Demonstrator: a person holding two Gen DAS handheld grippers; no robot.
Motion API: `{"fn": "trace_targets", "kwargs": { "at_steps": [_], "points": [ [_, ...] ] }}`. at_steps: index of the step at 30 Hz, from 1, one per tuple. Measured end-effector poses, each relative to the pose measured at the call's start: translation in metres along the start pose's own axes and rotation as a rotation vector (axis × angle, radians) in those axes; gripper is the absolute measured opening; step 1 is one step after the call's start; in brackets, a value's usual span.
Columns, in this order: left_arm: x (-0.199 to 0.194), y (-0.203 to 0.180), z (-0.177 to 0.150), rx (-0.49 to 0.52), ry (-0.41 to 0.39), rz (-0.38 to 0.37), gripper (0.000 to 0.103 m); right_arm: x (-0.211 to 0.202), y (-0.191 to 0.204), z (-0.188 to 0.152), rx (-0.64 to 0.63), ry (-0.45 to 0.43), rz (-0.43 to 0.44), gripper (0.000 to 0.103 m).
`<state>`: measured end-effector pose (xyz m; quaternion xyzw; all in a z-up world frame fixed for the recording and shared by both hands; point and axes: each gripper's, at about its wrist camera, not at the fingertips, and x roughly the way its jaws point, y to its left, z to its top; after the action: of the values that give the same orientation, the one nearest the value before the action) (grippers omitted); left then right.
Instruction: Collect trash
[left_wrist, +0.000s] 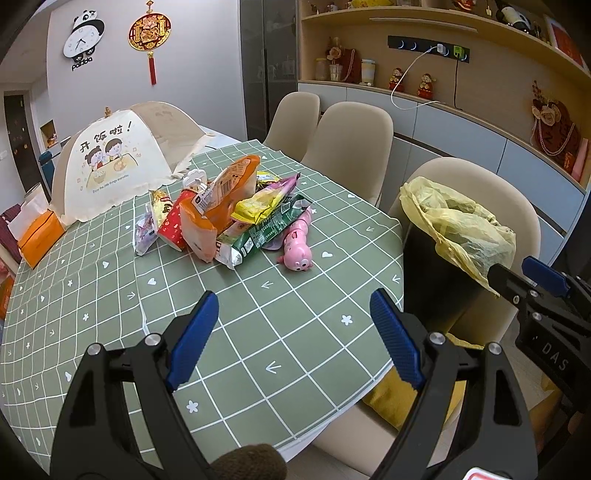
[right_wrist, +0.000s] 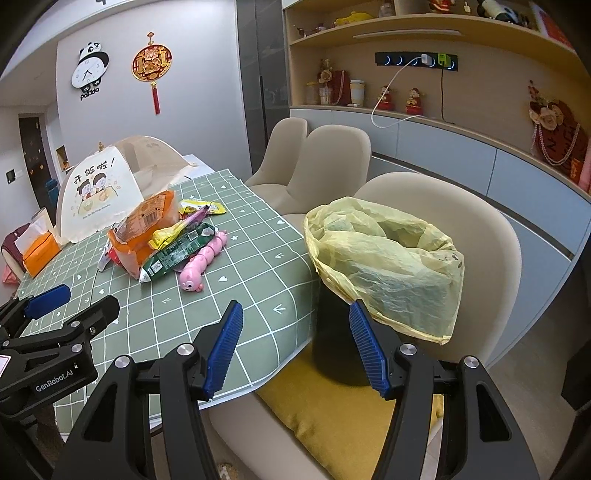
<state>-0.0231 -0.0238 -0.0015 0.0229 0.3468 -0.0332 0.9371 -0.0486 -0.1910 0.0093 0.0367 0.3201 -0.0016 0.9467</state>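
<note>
A pile of snack wrappers (left_wrist: 229, 210) lies on the green checked tablecloth (left_wrist: 258, 332), with an orange bag (left_wrist: 225, 192), a green packet (left_wrist: 266, 229) and a pink toy caterpillar (left_wrist: 297, 243) at its right edge. The pile also shows in the right wrist view (right_wrist: 162, 236). A black bin lined with a yellow bag (right_wrist: 384, 254) stands on a chair right of the table. My left gripper (left_wrist: 291, 339) is open and empty above the near table. My right gripper (right_wrist: 295, 347) is open and empty, near the table edge and the bin.
A folding food cover (left_wrist: 110, 166) and an orange tissue box (left_wrist: 38, 236) stand at the table's far left. Beige chairs (left_wrist: 351, 147) line the right side, one with a yellow cushion (right_wrist: 332, 417). Shelving with ornaments runs along the right wall.
</note>
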Motion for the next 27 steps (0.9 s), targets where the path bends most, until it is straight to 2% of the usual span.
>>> {"fn": "trace_targets", "kwargs": {
  "at_steps": [27],
  "points": [
    [0.0020,0.0003,0.0039,0.000,0.000,-0.005,0.080,-0.0002,-0.0069,-0.0017,0.009,0.001,-0.008,0.057]
  ]
}}
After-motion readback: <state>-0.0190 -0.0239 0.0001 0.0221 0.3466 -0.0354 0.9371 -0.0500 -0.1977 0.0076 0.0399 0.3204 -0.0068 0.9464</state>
